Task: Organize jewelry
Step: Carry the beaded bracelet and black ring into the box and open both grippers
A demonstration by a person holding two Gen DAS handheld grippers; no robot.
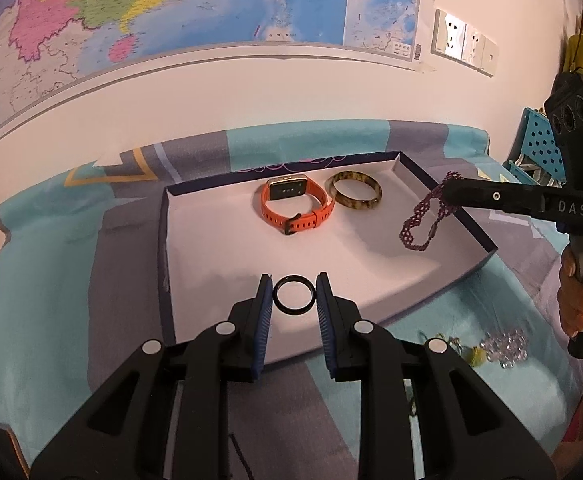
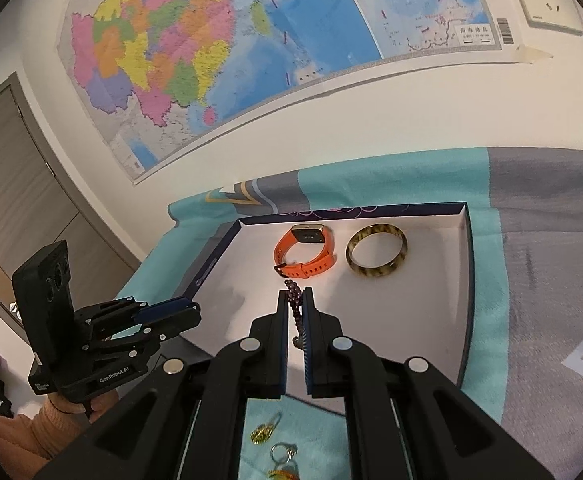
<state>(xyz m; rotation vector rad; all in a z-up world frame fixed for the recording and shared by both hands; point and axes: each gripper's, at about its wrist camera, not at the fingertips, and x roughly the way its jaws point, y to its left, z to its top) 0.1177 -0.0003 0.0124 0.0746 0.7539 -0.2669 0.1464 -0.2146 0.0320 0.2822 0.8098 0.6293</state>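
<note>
Left gripper [image 1: 294,294] clamped a black ring [image 1: 294,294] above the near edge of the shallow box [image 1: 449,202]. Right gripper [image 2: 295,308] was pinched shut on a purple beaded bracelet [image 1: 427,216], which hung over the box's right side. The near and left floor of the box lay bare. An orange watch [image 1: 297,210] and amber bangle [image 1: 355,195] sat touching near the far wall. Loose trinkets [image 1: 505,346] lay on the bedspread [image 1: 51,280] beside the box's near right corner.

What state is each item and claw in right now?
Left claw: shut on black ring.
Right claw: shut on purple beaded bracelet, dangling over the tray.
Orange watch: in tray, strap buckled.
Amber bangle: lying flat in tray.
</note>
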